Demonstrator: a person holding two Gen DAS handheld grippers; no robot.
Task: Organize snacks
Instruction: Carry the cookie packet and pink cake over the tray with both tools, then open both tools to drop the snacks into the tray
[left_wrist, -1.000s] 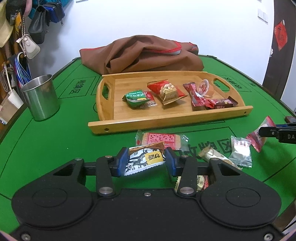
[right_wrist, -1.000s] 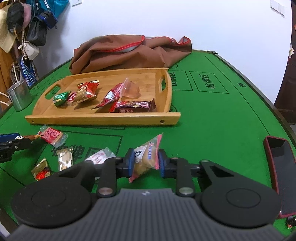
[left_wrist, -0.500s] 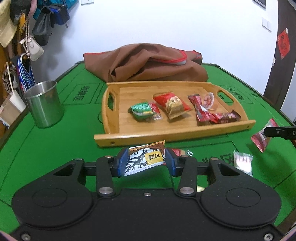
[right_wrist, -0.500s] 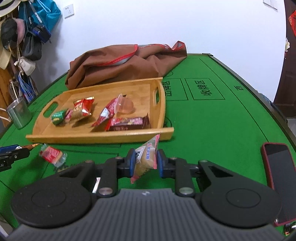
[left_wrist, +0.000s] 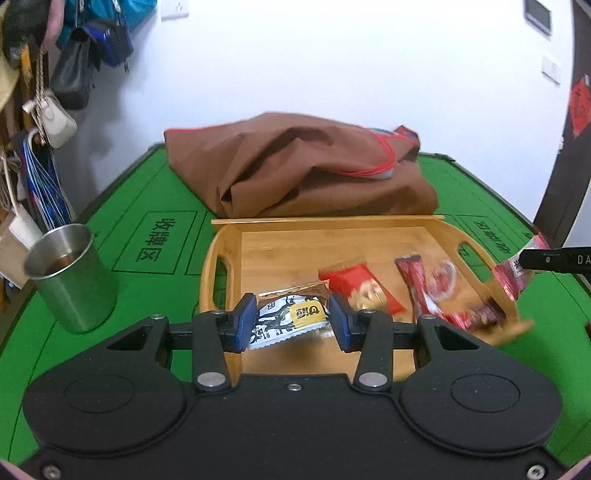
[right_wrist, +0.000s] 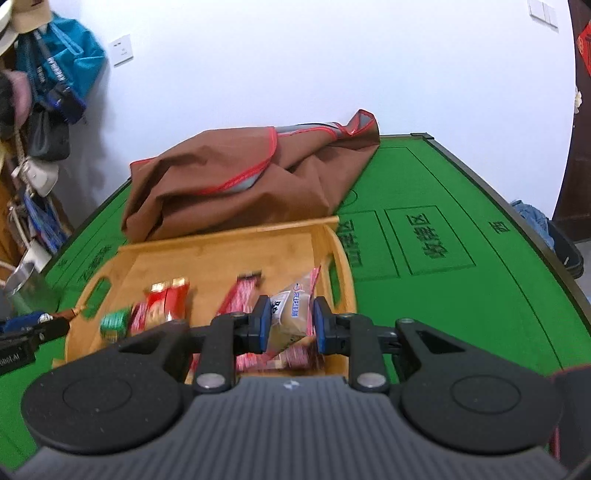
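Both tongs were clamped on snacks and poised over the wooden tray (left_wrist: 441, 225), evidently to drop them among those already gathered there. The left tongs (left_wrist: 291, 322) gripped a black-and-white packet (left_wrist: 286, 317) flat across its width, above the tray's near left part. The right tongs (right_wrist: 288, 325) pinched a clear-wrapped pastry (right_wrist: 290, 314) standing on edge, above the right end beside the red packets (right_wrist: 162, 299). The tray sat on the green bench (right_wrist: 461, 302), just before a brown cloth (left_wrist: 314, 170).
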